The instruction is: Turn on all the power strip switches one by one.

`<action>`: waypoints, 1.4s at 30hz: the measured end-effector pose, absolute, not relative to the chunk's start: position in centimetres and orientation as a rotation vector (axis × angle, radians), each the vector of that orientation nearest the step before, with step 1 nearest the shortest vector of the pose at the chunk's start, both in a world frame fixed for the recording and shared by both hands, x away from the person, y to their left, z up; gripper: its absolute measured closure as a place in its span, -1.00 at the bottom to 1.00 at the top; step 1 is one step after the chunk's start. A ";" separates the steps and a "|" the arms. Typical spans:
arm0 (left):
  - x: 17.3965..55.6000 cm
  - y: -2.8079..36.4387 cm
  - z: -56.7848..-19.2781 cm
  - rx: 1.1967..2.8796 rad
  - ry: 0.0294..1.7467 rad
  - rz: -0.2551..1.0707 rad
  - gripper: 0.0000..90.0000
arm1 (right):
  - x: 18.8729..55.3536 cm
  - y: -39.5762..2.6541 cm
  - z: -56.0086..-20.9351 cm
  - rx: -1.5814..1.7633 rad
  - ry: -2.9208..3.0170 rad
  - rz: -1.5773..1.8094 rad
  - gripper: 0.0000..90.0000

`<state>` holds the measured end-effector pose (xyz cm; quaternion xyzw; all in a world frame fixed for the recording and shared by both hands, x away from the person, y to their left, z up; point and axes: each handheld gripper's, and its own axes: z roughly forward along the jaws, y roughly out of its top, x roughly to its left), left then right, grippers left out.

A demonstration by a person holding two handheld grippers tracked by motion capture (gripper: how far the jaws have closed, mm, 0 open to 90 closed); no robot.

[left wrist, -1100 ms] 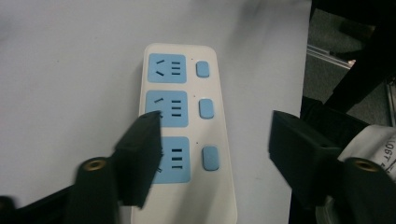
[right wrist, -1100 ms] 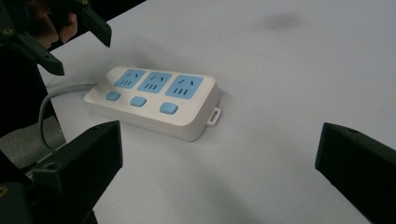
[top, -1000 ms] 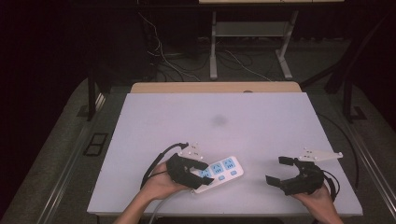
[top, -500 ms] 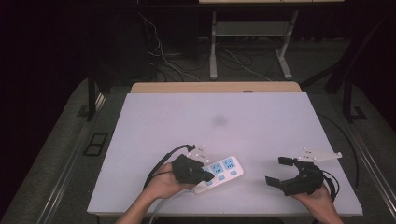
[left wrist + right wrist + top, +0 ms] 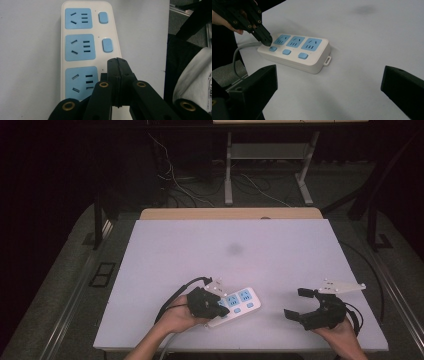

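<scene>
Plainly, the white power strip point(image 5: 235, 304) lay near the front edge of the worktop point(image 5: 200, 250), its three blue sockets facing up and a blue switch beside each. The left claw point(image 5: 266, 41) had its jaws pressed together with nothing between them, and its tip sat on the switch point(image 5: 272, 49) nearest the cable end point(image 5: 242, 48); whether that switch was fully pushed down was hard to tell. The step in hand seemed to be toggling the switches, so the next move would likely call for lifting and shifting to the middle switch point(image 5: 107, 45). The right claw point(image 5: 306, 306) waited wide and empty, well apart. Nothing stood in the way.
</scene>
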<state>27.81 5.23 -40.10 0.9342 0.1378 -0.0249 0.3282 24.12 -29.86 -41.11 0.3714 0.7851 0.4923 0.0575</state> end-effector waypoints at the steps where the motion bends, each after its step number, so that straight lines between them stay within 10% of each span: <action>1: 27.8 5.2 -40.2 2.446 0.359 -0.069 0.98 | 24.1 -29.9 -41.1 1.126 2.380 1.493 -0.99; 42: 28.0 5.4 -41.3 2.421 0.396 -0.084 0.99 | 24.1 -30.1 -41.0 1.126 2.361 1.480 -0.99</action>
